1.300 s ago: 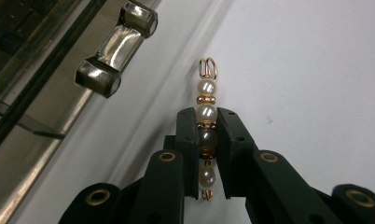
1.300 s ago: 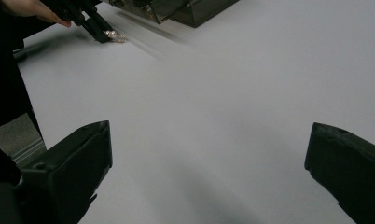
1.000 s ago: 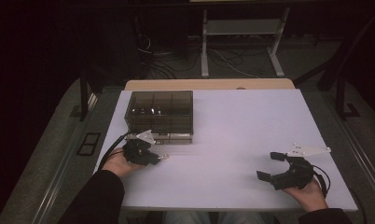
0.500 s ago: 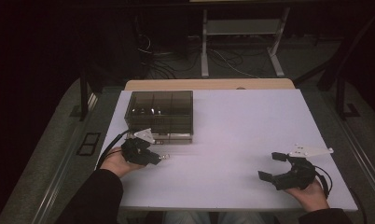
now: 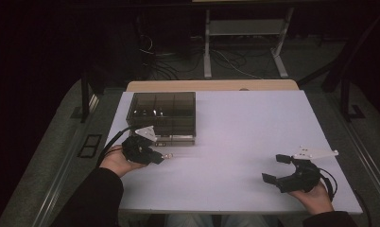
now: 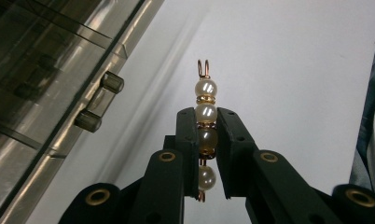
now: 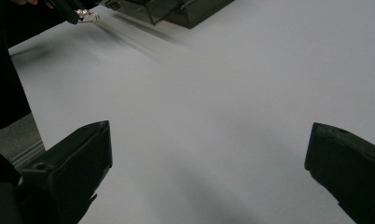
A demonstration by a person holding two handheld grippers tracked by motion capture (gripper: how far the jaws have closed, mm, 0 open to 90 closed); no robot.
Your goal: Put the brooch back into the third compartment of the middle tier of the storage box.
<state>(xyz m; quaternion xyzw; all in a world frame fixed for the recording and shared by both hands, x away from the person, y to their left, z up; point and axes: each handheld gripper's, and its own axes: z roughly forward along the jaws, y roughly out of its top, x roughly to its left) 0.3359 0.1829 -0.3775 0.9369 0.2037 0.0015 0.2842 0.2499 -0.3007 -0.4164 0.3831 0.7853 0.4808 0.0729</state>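
Note:
A short pearl bead strand [image 6: 205, 112] with copper wire loops sticks out from between the jaws of my left gripper [image 6: 206, 135], which is shut on it. In the high view that left gripper [image 5: 156, 157] hovers just in front of the smoky clear compartment box [image 5: 164, 116], with the pearl strand [image 5: 168, 155] poking out to the right. My right gripper [image 5: 276, 168] rests near the table's front right, open, with nothing between its jaws. In the right gripper view the pearl strand [image 7: 88, 15] shows far off at top left.
The white table top [image 5: 240, 132] spreads between the two grippers. The box's hinged front edge with two small cylindrical latches [image 6: 112, 82] lies close to the left of the left gripper. Table legs and cables [image 5: 226, 56] stand on the floor beyond the far edge.
The right gripper has slid slightly back toward the front edge. The left gripper holds nearly still with the pearl strand.

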